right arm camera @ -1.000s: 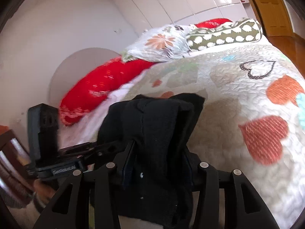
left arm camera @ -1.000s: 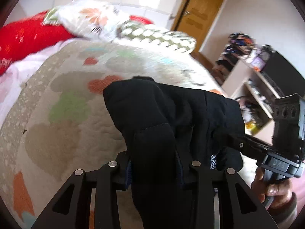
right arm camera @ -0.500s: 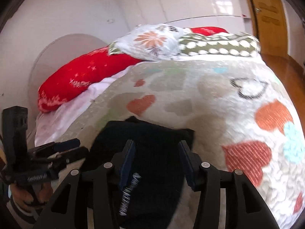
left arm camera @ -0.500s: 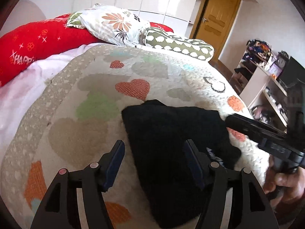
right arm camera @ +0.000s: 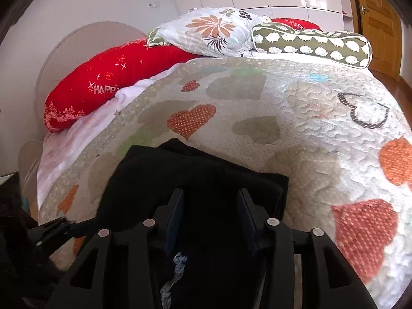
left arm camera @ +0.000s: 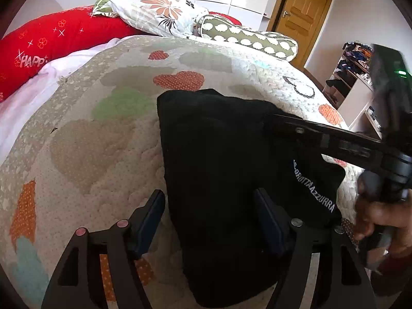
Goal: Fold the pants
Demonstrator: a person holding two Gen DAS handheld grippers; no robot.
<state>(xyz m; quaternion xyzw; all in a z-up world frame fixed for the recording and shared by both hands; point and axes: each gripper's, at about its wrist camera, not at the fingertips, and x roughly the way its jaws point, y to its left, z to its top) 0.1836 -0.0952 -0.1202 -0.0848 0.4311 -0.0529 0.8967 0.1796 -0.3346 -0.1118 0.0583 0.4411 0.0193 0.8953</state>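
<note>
The black pants (left arm camera: 219, 159) lie folded in a compact bundle on the heart-patterned quilt (left arm camera: 97, 139); white lettering shows on one edge. My left gripper (left arm camera: 209, 206) is open, its jaws spread above the near end of the bundle, holding nothing. My right gripper (right arm camera: 211, 206) is open just above the same pants (right arm camera: 195, 170), empty. In the left wrist view the right gripper's fingers (left arm camera: 316, 131) reach over the bundle's right side.
A red bolster (left arm camera: 51, 41), a floral pillow (left arm camera: 159, 10) and a green patterned bolster (left arm camera: 247, 38) lie at the head of the bed. A wooden door (left arm camera: 303, 18) and cluttered shelves (left arm camera: 352, 69) stand to the right. The quilt (right arm camera: 322, 128) spreads right of the pants.
Both grippers opened and let go of the pants, which dropped flat onto the quilt. Both grippers then drew back slightly toward the near edge.
</note>
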